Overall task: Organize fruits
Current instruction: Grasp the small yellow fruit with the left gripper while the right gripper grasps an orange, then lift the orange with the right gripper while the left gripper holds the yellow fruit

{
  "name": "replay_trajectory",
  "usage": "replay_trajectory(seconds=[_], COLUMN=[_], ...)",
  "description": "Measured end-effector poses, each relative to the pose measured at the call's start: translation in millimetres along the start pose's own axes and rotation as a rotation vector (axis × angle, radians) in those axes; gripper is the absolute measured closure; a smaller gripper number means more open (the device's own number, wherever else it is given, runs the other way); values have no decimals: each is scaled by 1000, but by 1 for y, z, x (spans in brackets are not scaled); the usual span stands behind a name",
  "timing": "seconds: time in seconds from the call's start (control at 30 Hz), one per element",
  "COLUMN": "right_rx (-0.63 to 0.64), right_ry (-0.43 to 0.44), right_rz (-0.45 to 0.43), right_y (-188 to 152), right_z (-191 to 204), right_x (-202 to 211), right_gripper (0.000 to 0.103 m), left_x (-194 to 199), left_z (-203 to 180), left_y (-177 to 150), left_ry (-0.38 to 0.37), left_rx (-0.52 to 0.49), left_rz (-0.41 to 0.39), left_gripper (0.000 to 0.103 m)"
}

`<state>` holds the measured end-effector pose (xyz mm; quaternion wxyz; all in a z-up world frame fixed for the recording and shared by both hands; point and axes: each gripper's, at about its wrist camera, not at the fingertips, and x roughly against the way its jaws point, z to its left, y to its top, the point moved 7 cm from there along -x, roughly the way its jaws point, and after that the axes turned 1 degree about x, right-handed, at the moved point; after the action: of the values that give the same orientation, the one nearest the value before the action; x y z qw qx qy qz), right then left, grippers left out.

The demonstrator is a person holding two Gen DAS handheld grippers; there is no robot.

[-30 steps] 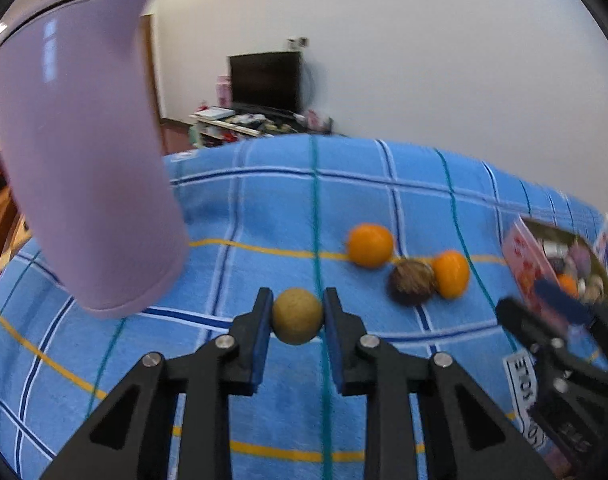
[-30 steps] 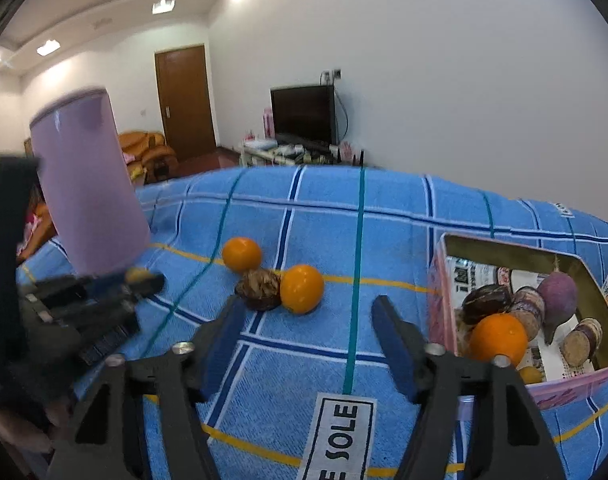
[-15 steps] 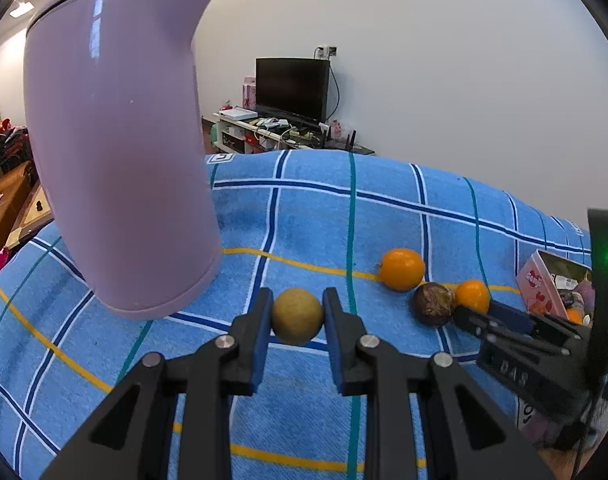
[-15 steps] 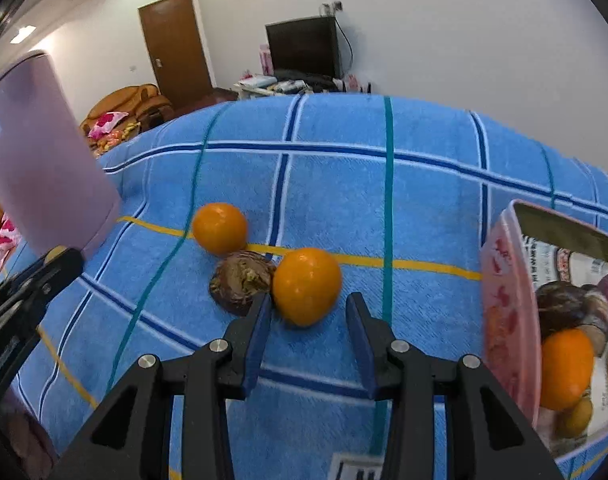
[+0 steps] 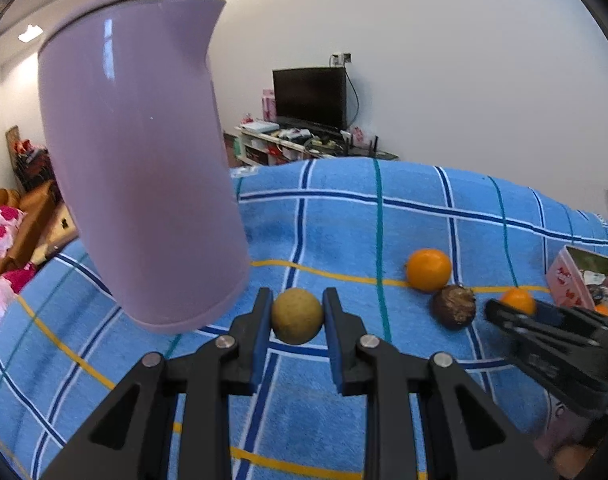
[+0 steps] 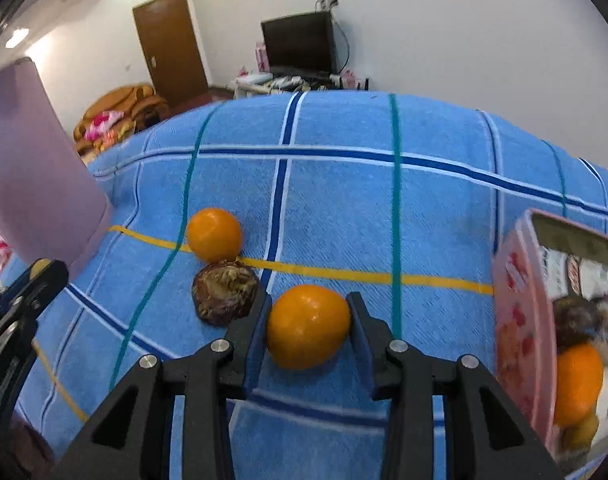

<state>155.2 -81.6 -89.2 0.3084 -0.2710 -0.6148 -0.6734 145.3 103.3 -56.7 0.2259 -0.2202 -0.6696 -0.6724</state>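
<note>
My left gripper (image 5: pixel 298 302) is shut on a small round tan fruit (image 5: pixel 297 320), held just above the blue checked cloth (image 5: pixel 343 232). My right gripper (image 6: pixel 309 304) points down at the cloth with an orange (image 6: pixel 307 326) between its blue pads, which touch both its sides. A wrinkled dark brown fruit (image 6: pixel 225 298) lies against the left finger, and a second orange (image 6: pixel 214 234) sits just beyond it. The left wrist view shows the same second orange (image 5: pixel 428 270), the brown fruit (image 5: pixel 453 306) and the right gripper (image 5: pixel 543 332) low at the right.
A tall lilac jug (image 5: pixel 144 160) stands on the cloth, close to the left of the tan fruit. A pink box (image 6: pixel 519 320) holding several fruits sits at the right edge. Beyond the cloth are a TV stand and a brown door.
My right gripper dropped toward the cloth and forward to the orange, and its jaws narrowed around it. The left gripper kept its hold on the tan fruit and tilted slightly upward.
</note>
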Motion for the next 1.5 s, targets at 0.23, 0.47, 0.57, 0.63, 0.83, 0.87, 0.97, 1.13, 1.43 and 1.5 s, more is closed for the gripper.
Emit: replay_trajectory(seconds=[0.23, 0.47, 0.57, 0.63, 0.83, 0.87, 0.97, 1.13, 1.43, 1.5], right_rx=[66, 167, 188, 188, 177, 177, 180, 186, 181, 181], right_ry=[21, -11, -17, -15, -11, -11, -14, -20, -14, -13], right_rz=[-275, -437, -452, -456, -452, -452, -453, -456, -451, -451], right_y=[-10, -20, -26, -27, -33, -34, -33, -35, -38, -38], right_z=[17, 42, 47, 48, 46, 46, 45, 46, 45, 45], right_x=[70, 112, 121, 124, 123, 124, 123, 124, 125, 126], right_gripper=[63, 63, 63, 63, 63, 63, 63, 63, 63, 63], left_x=[6, 17, 19, 20, 22, 23, 24, 25, 26, 26], left_z=[-6, -9, -10, -11, -15, -15, -17, -18, -21, -22], left_y=[-1, 1, 1, 1, -1, -1, -1, -2, -3, -3], left_ry=[31, 39, 36, 36, 30, 30, 29, 28, 18, 17], left_rx=[-38, -47, -45, -43, -43, -44, -47, -45, -44, -45], left_rz=[-43, -91, -93, -96, -101, -102, -105, -106, -100, -102], left_gripper=[76, 76, 76, 76, 76, 76, 76, 76, 76, 76])
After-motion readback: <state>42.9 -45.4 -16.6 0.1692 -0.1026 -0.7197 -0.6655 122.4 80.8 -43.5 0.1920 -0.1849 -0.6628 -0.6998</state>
